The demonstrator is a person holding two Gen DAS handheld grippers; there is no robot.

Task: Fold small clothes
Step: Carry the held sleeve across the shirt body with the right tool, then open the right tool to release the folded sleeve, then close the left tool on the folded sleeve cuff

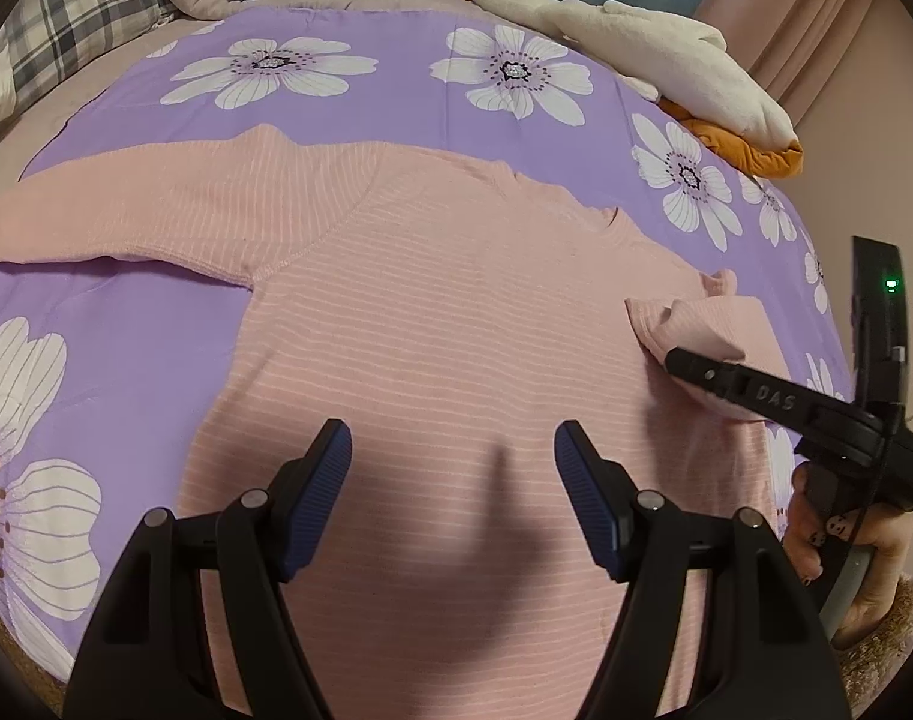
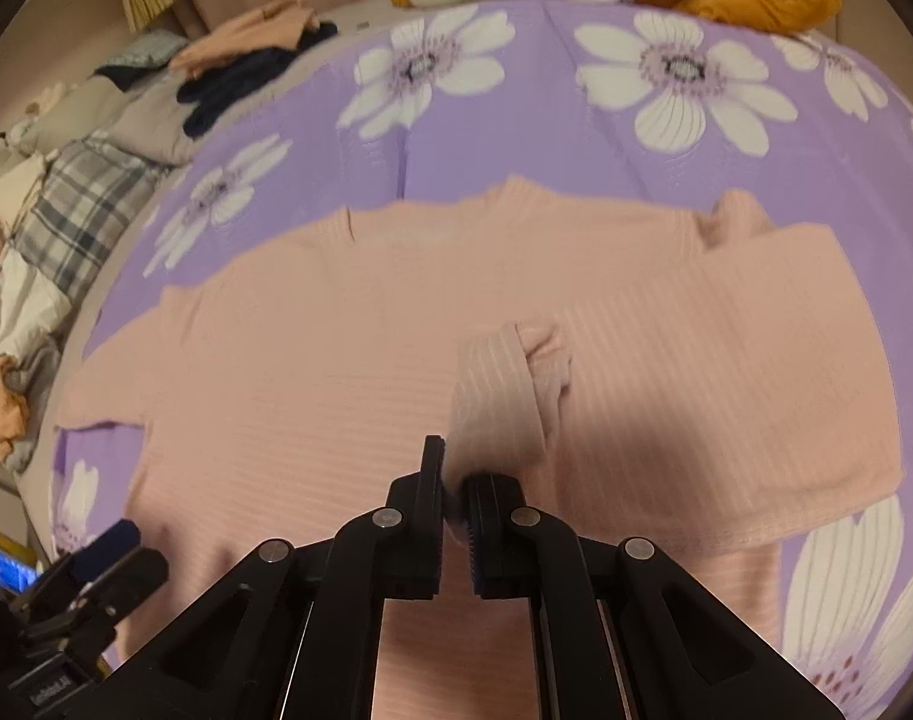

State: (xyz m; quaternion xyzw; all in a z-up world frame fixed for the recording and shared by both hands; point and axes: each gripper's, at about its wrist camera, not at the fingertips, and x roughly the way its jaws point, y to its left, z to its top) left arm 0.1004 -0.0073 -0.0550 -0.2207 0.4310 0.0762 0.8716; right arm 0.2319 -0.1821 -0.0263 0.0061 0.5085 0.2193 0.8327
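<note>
Left wrist view showed the pink striped sweater spread flat on the purple floral sheet, one sleeve stretching toward 9 o'clock. The left gripper hovered above the body panel, jaws apart and empty. At 3 o'clock the right gripper pinched the other sleeve's cuff, clenched tight, folded over the torso.

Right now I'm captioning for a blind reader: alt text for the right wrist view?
The right gripper is shut on the cuff of a pink top, folded onto its body, on a purple flowered sheet. The left gripper is at lower left.
</note>
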